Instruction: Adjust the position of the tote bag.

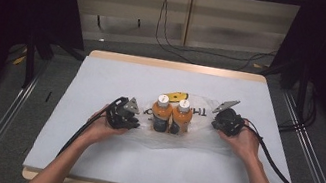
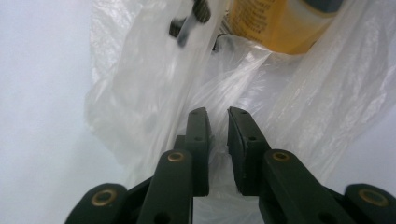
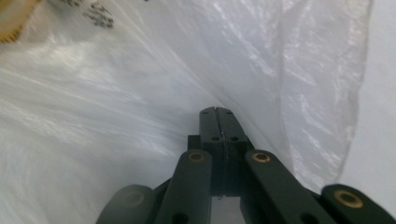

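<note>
Two orange bottles (image 1: 161,115) (image 1: 181,118) with white caps stand side by side inside a clear plastic bag (image 1: 200,141) at the table's middle. My left gripper (image 1: 138,120) lies at the bag's left edge. In the left gripper view its jaws (image 2: 218,116) stand a little apart over crumpled film (image 2: 140,93), with an orange bottle (image 2: 275,23) beyond. My right gripper (image 1: 214,123) is at the bag's right side. Its jaws (image 3: 218,112) are pressed together, and the film (image 3: 261,56) tents up to their tips.
A yellow object (image 1: 176,95) lies behind the bottles. The bag carries dark print (image 3: 93,16). A white sheet (image 1: 118,73) covers the table, with a wooden edge (image 1: 180,67) at the far side. Cables (image 1: 279,168) trail from both grippers toward the near edge.
</note>
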A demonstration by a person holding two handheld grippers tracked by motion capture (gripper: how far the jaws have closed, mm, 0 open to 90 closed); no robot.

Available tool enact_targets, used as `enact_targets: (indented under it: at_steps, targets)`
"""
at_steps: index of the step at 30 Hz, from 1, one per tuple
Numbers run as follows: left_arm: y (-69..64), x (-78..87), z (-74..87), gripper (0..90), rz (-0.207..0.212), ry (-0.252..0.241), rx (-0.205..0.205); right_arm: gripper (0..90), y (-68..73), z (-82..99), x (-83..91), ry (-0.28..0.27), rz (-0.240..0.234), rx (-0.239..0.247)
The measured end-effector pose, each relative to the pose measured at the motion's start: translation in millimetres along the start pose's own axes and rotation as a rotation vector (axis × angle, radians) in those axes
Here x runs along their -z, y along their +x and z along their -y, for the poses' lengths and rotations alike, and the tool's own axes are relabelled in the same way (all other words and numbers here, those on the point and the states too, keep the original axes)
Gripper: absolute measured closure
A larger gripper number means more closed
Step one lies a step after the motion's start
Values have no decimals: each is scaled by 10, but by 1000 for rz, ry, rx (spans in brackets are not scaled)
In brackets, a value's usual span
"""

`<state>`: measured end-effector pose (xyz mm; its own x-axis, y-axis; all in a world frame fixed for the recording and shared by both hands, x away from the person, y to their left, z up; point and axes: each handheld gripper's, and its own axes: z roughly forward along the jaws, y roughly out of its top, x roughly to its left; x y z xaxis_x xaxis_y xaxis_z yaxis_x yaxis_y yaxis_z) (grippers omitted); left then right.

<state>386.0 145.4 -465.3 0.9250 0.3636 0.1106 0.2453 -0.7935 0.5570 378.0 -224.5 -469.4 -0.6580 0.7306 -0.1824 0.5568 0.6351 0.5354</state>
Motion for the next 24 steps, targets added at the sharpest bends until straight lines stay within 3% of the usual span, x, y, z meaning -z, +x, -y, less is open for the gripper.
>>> enact_targets:
  at_steps: [1, 5, 7, 10, 15, 16, 17, 18, 19, 24]
  targets:
    - [9, 9, 7, 804, -18, 14, -1, 900, -14, 17, 15, 11, 9, -10]
    - [108, 35, 71, 815, -15, 11, 38, 900, -123, 130, 68, 35, 53, -17]
    - [120, 31, 64, 815, -15, 13, 35, 900, -180, 195, 89, 22, 51, -54]
    - [118, 35, 56, 815, -2, -12, 54, 900, -202, 221, 93, 1, 30, -50]
    - [122, 97, 34, 841, -5, -25, 51, 900, -146, 141, 130, -68, -78, -44]
    - [125, 102, 26, 844, -3, -30, 43, 900, -131, 127, 141, -79, -93, -62]
    - [120, 110, 9, 853, 18, -33, 49, 900, -110, 76, 160, -93, -123, -57]
    - [104, 108, -17, 853, 5, -38, 39, 900, -110, 76, 160, -93, -123, -57]
    - [102, 133, -94, 859, 4, -30, 9, 900, -71, -12, 178, -100, -146, -45]
    - [98, 160, -261, 859, 11, -44, -8, 900, 14, -256, 189, -118, -201, 16]
